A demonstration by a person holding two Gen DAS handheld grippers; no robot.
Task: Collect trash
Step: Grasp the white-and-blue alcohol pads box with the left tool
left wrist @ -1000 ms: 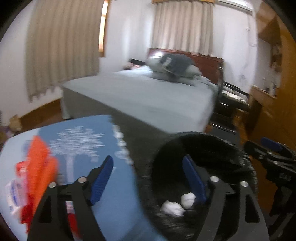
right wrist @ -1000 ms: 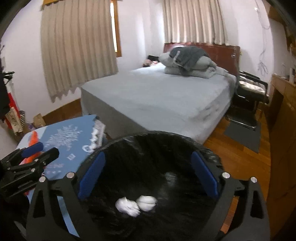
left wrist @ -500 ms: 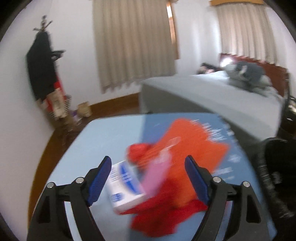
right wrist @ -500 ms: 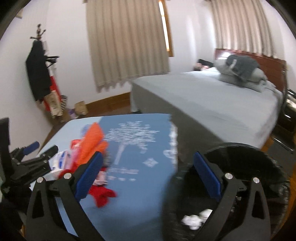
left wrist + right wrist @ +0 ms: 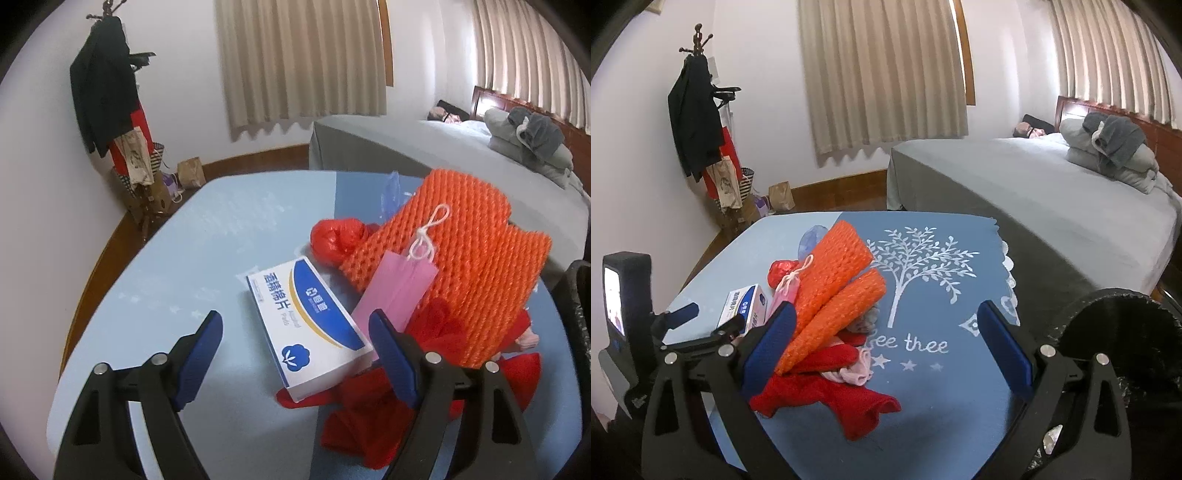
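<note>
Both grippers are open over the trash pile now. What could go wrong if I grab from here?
The left gripper straddles the white box, but its right finger overlaps the pink mask; closing may snag both. The orange foam net lies across the red cloth, so pulling either could drag trash off the table.

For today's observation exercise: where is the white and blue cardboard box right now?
In the left wrist view the white and blue cardboard box lies on the blue tablecloth, at the left edge of the trash pile, beside the pink face mask and orange foam net.
</note>
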